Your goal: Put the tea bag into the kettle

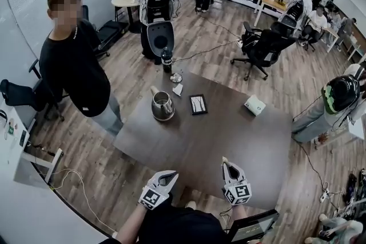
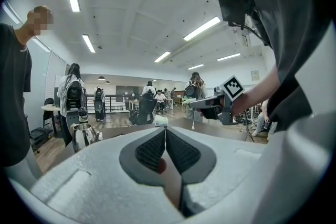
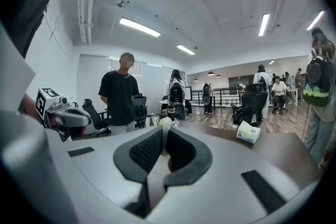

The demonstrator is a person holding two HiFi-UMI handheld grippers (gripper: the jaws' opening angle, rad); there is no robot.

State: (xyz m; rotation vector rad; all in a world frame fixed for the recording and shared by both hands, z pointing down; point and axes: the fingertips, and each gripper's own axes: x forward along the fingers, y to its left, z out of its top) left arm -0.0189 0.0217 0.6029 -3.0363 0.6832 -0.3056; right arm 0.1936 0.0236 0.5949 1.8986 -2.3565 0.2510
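Observation:
A steel kettle (image 1: 162, 106) with no lid on stands on the far left part of the dark table (image 1: 229, 134); it also shows in the left gripper view (image 2: 84, 135) and the right gripper view (image 3: 153, 120). My right gripper (image 1: 227, 164) hovers over the near table edge, shut on a pale tea bag (image 3: 164, 128) whose top pokes out between the pads. From the left gripper view, the tea bag (image 2: 187, 103) sticks out at that gripper's tip. My left gripper (image 1: 166, 177) is beside it at the near edge, shut, with nothing between its pads (image 2: 152, 149).
A person in black (image 1: 74, 66) stands at the table's left side. Beyond the kettle are a dark bottle (image 1: 166, 60) and a white packet (image 1: 178, 89). A small black tray (image 1: 198, 104) and a white box (image 1: 254, 104) lie further right. Office chairs (image 1: 260, 48) and other people are behind.

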